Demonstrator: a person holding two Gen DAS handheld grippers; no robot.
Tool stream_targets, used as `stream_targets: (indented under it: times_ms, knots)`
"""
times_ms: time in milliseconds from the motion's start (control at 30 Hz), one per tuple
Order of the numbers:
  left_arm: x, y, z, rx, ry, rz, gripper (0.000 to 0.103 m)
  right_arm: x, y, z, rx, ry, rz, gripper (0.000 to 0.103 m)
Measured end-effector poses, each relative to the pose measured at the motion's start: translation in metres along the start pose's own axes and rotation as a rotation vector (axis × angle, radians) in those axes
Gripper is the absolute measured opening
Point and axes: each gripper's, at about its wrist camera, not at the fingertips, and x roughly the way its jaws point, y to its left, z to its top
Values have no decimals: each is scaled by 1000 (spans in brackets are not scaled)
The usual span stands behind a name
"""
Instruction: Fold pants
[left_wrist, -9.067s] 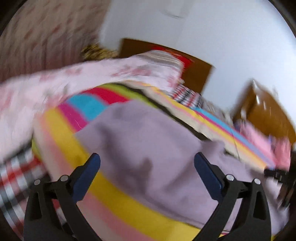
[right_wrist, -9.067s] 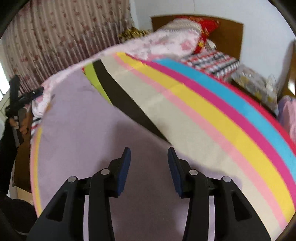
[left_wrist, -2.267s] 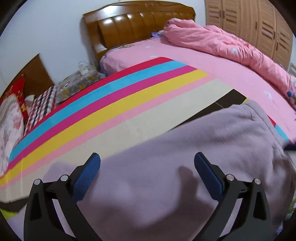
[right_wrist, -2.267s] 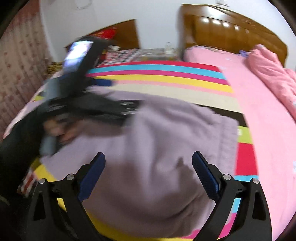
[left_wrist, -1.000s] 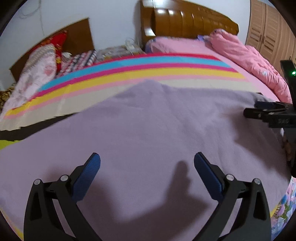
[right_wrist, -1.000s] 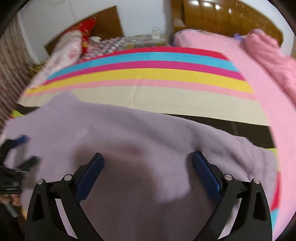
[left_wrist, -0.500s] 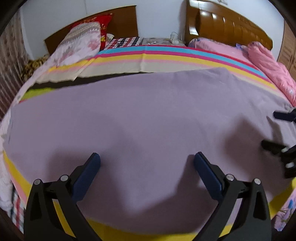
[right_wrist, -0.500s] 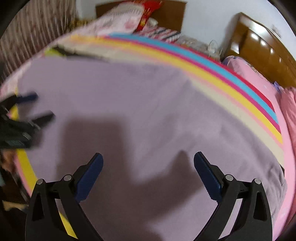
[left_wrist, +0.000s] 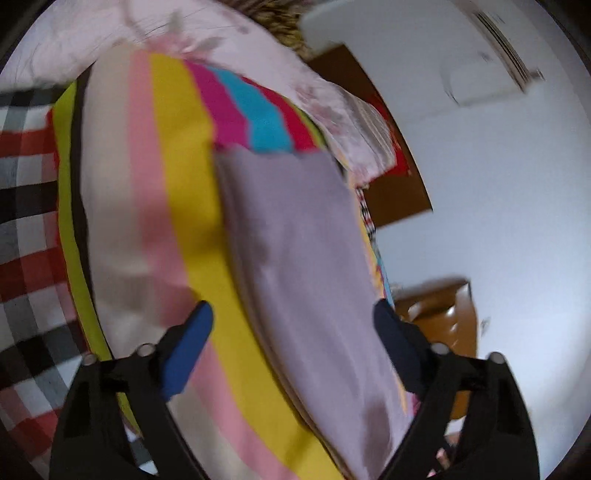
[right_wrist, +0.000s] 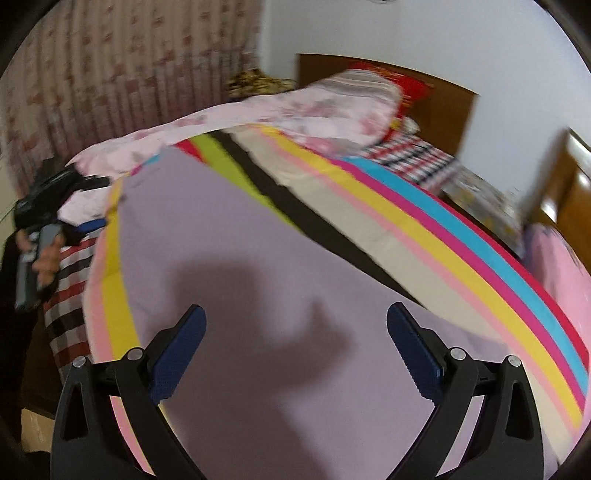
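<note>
While the left wrist view is tilting and blurring, the left claw (left_wrist: 291, 334) is standing wide, its blue fingers (left_wrist: 188, 347) holding nothing. The lilac pants (left_wrist: 306, 258) are lying flat on the striped blanket (left_wrist: 177, 192) of the bed, running away from the claw toward a floral pink quilt (left_wrist: 229, 44). One finger is hanging over the yellow and pink stripes beside the pants; the other seems to be sitting at their far edge, though the smear makes that hard to judge. A checked red, white and black cloth (left_wrist: 26, 206) is showing at the left margin.

In the right wrist view, the right claw (right_wrist: 295, 350) is also gaping wide and empty, hovering over the pants (right_wrist: 229, 258), which are spreading broadly across the blanket (right_wrist: 443, 236) and carrying a dark shadow between the fingers. The left hand (right_wrist: 46, 260) is gripping its tool at the bed's far left edge, beside the pants' end. A wooden headboard (right_wrist: 443, 99) and patterned curtains (right_wrist: 110, 74) are standing behind.
</note>
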Motion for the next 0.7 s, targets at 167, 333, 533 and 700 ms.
stream_targets:
  times_ms: [167, 333, 533, 700]
  knots:
    - [18, 16, 24, -30, 14, -44, 66, 27, 45, 18, -75, 10, 84, 95]
    - [28, 19, 46, -9, 1, -75, 65, 44, 64, 32, -117, 30, 119, 95]
    - [44, 10, 50, 47, 7, -69, 27, 76, 68, 55, -58, 39, 200, 95]
    - [17, -21, 33, 204, -86, 31, 11, 113, 79, 69, -35, 97, 192, 95]
